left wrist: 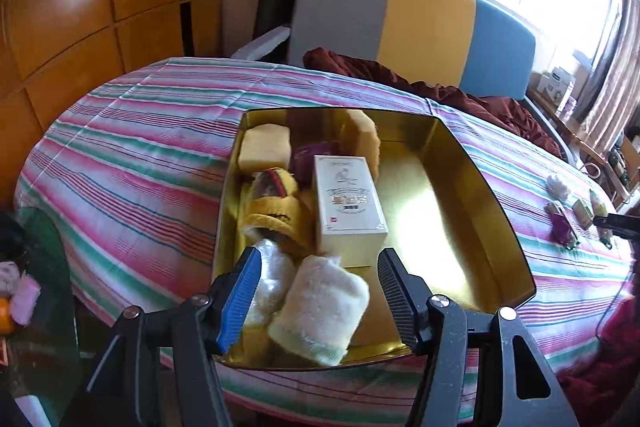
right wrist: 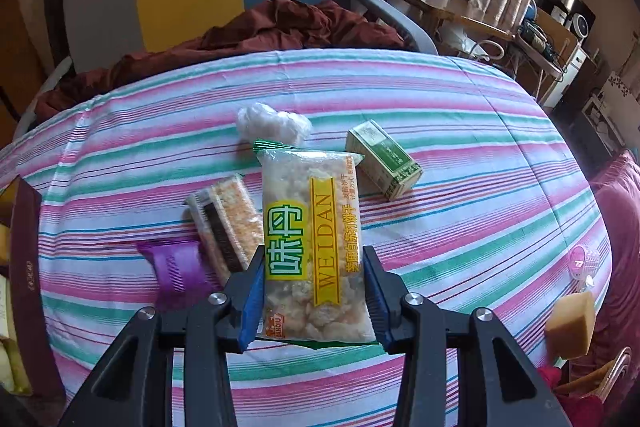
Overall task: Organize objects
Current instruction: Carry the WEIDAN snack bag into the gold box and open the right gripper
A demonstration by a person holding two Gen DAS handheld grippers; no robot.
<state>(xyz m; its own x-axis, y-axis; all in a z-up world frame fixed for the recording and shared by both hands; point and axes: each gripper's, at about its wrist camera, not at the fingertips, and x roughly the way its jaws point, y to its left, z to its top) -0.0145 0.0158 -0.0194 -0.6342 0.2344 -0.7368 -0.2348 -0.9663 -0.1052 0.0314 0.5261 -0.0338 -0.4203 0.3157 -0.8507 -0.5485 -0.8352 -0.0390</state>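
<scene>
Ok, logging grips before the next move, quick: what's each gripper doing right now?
Left gripper: open, nothing gripped, over the gold tin.
Right gripper: closed on the Weidan snack packet.

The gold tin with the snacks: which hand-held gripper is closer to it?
Left. The left hand-held gripper hangs open right over the gold tin. The right hand-held gripper is off beside it, holding a cracker packet.

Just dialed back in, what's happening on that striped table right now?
Snacks are being sorted into the gold tin. The right claw is clamped on a Weidan cracker packet, lifted above the striped cloth, where a green box and purple packet lie. The left claw hangs open over the tin's cakes and white box.
</scene>
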